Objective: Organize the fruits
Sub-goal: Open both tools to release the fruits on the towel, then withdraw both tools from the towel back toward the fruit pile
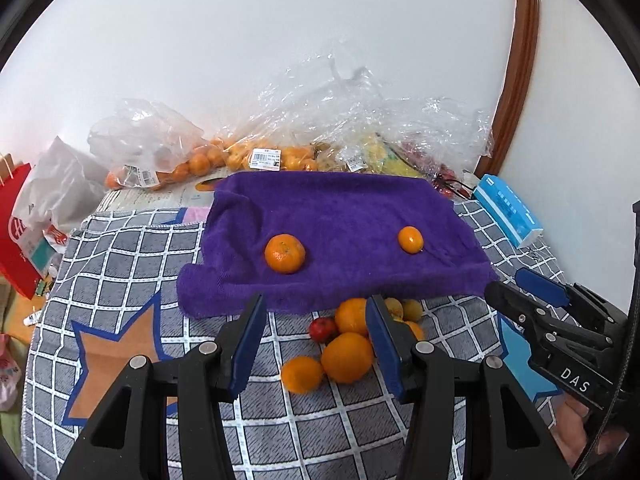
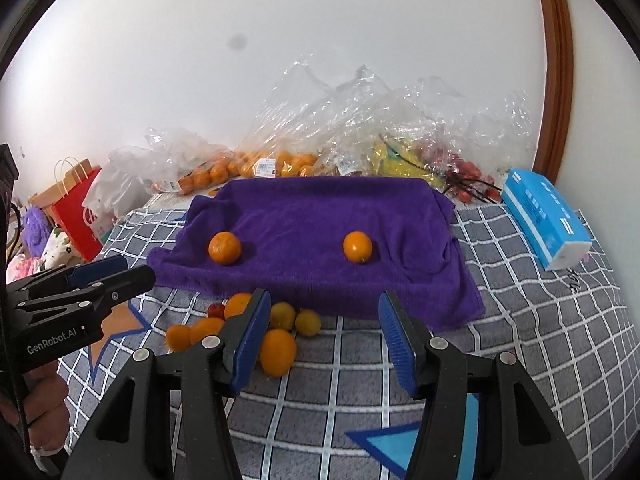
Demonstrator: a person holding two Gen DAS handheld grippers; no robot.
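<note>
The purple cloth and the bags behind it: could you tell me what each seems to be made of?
Purple cloth: likely terry or microfibre towelling, matte, with a fuzzy looped pile and soft folds. Bags: thin clear plastic film, glossy and crinkled, fruit showing through.

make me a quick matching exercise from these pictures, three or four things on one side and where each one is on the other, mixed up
Things:
1. mandarin
2. red fruit
3. blue tissue pack
4. bagged oranges

Places:
A. against the wall, behind the purple towel
B. on the towel's left half
C. right of the towel, on the checked cloth
D. in the loose pile in front of the towel

Pairs: 1-B, 2-D, 3-C, 4-A
</note>
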